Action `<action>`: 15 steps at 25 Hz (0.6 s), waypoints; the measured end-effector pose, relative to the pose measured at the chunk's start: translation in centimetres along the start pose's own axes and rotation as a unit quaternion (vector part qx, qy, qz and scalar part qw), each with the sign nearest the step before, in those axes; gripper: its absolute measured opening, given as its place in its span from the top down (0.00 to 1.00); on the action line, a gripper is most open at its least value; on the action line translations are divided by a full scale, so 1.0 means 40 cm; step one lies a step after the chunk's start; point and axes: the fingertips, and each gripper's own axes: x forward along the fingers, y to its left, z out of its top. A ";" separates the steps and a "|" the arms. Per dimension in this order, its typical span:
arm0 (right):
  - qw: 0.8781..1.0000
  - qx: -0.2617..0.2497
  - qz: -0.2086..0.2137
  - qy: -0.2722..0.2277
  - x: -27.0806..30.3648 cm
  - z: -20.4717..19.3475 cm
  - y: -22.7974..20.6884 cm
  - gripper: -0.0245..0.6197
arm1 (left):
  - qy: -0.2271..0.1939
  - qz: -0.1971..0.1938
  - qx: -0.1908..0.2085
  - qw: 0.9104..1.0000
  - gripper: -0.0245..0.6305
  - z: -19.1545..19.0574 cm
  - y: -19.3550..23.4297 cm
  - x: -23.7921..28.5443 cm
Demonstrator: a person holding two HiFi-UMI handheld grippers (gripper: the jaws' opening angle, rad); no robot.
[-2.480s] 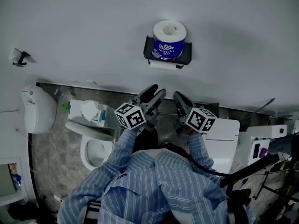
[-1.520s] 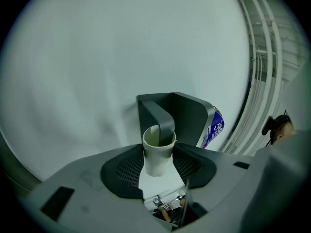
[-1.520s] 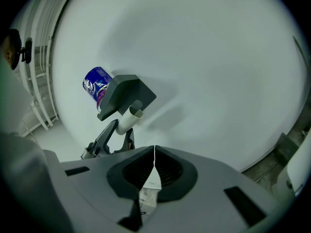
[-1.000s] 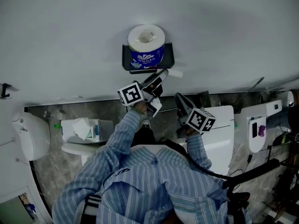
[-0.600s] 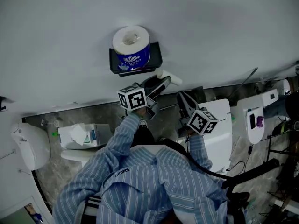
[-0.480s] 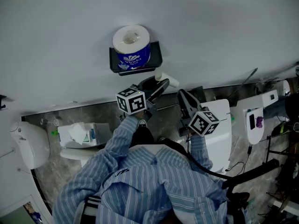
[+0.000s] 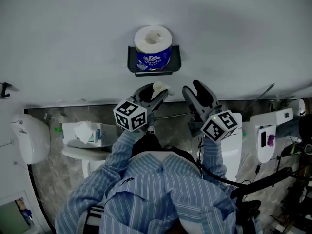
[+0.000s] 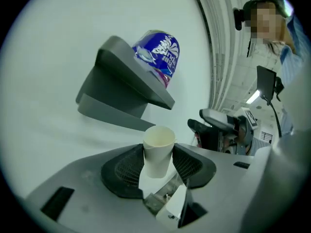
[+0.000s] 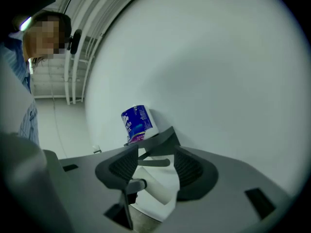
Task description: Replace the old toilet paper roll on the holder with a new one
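Note:
A black wall holder (image 7: pixel 153 66) carries a new roll in a blue wrapper (image 7: pixel 152 43) on its top shelf. Just below it my left gripper (image 7: pixel 154 92) is shut on the old bare cardboard core (image 7: pixel 158 87). In the left gripper view the core (image 8: pixel 159 147) stands upright between the pads, with the holder (image 8: pixel 121 89) and the wrapped roll (image 8: pixel 158 55) above it. To the right, my right gripper (image 7: pixel 192 89) points at the wall; its jaws have just been opening and grip nothing. The right gripper view shows the holder (image 9: pixel 163 136) and the roll (image 9: pixel 137 123) beyond the parted pads (image 9: pixel 119 166).
Under the wall lie a toilet (image 7: pixel 90 155) with a tissue box (image 7: pixel 87 130) on it, a white fixture (image 7: pixel 31 138) at the left and a white cabinet (image 7: pixel 234 147) at the right. A small hook (image 7: pixel 5 89) sits on the wall far left.
My left gripper has drawn the core out from under the holder and back toward me, rolling as it came. My right gripper has risen toward the holder and its jaws have spread.

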 end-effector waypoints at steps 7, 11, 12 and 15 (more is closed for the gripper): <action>0.994 -0.105 0.028 0.009 0.136 0.119 0.116 0.38 | -0.002 0.067 0.022 0.998 0.68 -0.008 0.068 -0.114; 0.982 -0.183 0.024 0.031 0.219 0.154 0.158 0.30 | -0.003 0.099 0.023 0.995 0.68 -0.012 0.094 -0.172; 0.979 -0.203 0.018 0.034 0.237 0.162 0.164 0.29 | -0.003 0.107 0.021 0.994 0.68 -0.014 0.099 -0.186; 0.973 -0.227 0.010 0.039 0.285 0.176 0.179 0.28 | -0.006 0.130 0.014 0.991 0.68 -0.019 0.116 -0.231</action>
